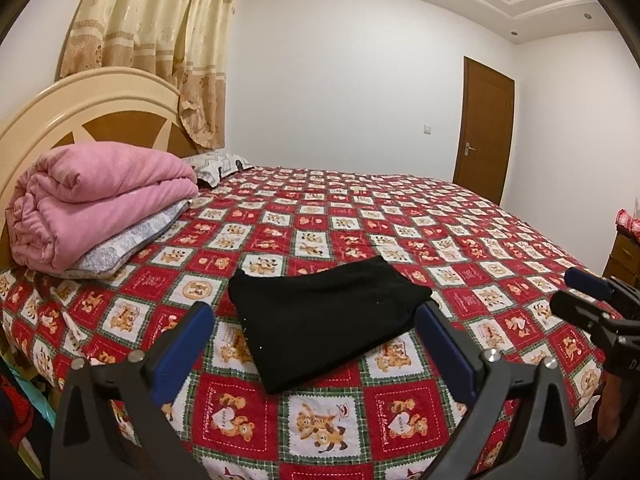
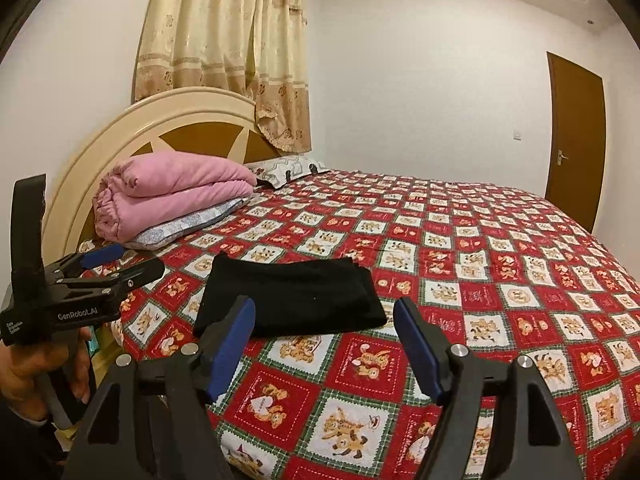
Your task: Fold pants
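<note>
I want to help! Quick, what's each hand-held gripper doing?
Left hand-held gripper: open, holding nothing.
Right hand-held gripper: open, holding nothing.
Pants lie folded.

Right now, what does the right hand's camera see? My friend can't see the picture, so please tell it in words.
Folded black pants lie on a red teddy-bear bedspread, just beyond the open, empty right gripper. The left gripper shows at the left edge, and a pink quilt sits by the headboard.
</note>
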Motion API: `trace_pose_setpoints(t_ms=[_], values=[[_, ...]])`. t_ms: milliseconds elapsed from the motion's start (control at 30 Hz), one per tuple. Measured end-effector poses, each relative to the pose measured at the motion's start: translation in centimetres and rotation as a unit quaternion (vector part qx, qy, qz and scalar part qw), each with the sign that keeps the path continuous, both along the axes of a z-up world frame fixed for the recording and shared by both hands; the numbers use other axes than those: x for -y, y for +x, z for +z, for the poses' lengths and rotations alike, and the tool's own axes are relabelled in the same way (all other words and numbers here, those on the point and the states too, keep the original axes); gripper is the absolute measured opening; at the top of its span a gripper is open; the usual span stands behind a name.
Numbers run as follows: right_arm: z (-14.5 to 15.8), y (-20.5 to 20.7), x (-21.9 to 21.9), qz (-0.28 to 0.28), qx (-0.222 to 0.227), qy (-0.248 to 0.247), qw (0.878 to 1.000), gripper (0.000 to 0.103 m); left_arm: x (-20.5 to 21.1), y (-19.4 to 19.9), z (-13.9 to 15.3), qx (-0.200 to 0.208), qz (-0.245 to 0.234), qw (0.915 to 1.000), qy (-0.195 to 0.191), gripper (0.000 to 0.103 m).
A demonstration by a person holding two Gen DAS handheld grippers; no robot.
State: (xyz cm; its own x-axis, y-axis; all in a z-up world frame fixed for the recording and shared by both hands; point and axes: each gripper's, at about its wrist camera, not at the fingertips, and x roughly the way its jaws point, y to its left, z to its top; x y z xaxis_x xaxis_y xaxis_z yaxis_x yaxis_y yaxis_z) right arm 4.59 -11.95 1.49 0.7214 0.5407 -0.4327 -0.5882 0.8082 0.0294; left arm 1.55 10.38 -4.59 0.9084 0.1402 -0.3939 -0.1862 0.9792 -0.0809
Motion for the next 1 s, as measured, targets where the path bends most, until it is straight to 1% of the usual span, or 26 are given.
trace_pose_setpoints(t_ms=[200, 267, 400, 533, 633, 733, 867, 1000], values=[[0.9, -0.3, 0.7, -0.013, 0.02, 0.004, 1.0, 0.073, 0.4, 0.0, 0.4, 0.001, 0.001, 1.0, 0.008, 0.103], [1.1, -0.3, 0.8, -0.018, 0.023, 0.005, 1.0, 0.073, 0.6, 0.0, 0.5, 0.0, -0.003, 0.9999, 0.011, 0.103], [1.5, -0.2, 1.3, -0.024, 0.023, 0.01, 0.999, 0.073, 0.8, -0.3, 1.0, 0.01, 0.005, 0.9997, 0.021, 0.103], [1.9, -0.4, 1.6, -0.028, 0.03, 0.017, 0.999, 0.073, 0.8, -0.4, 1.4, 0.013, 0.005, 0.9998, 0.016, 0.103], [2.2, -0.6, 1.7, -0.03, 0.038, 0.02, 0.999, 0.073, 0.8, -0.2, 1.3, 0.008, 0.018, 0.9996, 0.022, 0.103], [2.3, -0.6, 1.7, -0.03, 0.038, 0.02, 0.999, 0.073, 0.5, 0.2, 1.0, -0.003, 0.024, 0.9996, 0.013, 0.103], [2.0, -0.5, 1.5, -0.027, 0.035, 0.016, 0.999, 0.073, 0.4, 0.2, 0.4, -0.008, 0.011, 0.9999, 0.002, 0.103], [1.9, -0.6, 1.3, -0.026, 0.034, 0.014, 0.999, 0.073, 0.7, -0.1, 0.4, -0.003, 0.009, 0.9999, 0.013, 0.103]])
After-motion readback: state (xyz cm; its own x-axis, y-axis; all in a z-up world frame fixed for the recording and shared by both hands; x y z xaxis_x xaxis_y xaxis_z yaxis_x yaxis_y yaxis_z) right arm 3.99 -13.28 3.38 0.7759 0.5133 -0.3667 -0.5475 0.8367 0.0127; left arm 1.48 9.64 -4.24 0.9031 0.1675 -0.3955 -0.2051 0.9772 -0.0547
